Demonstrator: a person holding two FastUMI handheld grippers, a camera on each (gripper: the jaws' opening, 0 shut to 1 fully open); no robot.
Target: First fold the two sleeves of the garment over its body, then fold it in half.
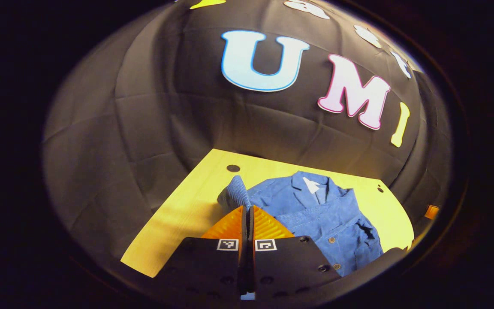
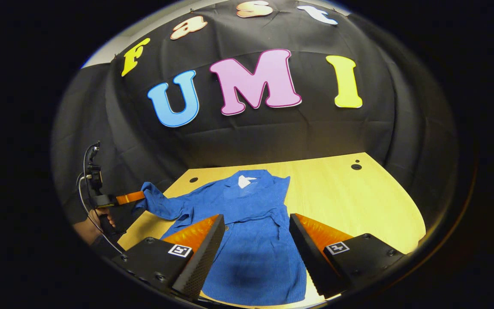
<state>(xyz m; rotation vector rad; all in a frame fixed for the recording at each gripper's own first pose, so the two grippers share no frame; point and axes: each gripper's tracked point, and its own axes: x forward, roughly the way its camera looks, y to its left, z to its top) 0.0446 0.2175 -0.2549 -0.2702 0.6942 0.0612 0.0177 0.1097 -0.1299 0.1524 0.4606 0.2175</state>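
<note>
A blue button-front jacket [image 1: 324, 214] lies flat on the yellow table [image 1: 178, 223], collar toward the wall. My left gripper [image 1: 247, 208] is shut on the cuff of one sleeve [image 1: 235, 193], which stands lifted off the table. In the right gripper view that left gripper [image 2: 142, 196] holds the sleeve [image 2: 161, 206] out to the jacket's left, raised above the table edge. My right gripper [image 2: 256, 221] hovers open over the lower part of the jacket [image 2: 251, 201], with nothing between its fingers. The jacket's other side shows a fold lying along its body.
The table [image 2: 350, 201] has bare wood to the right of the jacket, with small dark holes [image 2: 356, 166] near its back corners. A hand [image 2: 88, 227] grips the left gripper's handle, with a cable looping above it. The black cloth wall rises behind the table.
</note>
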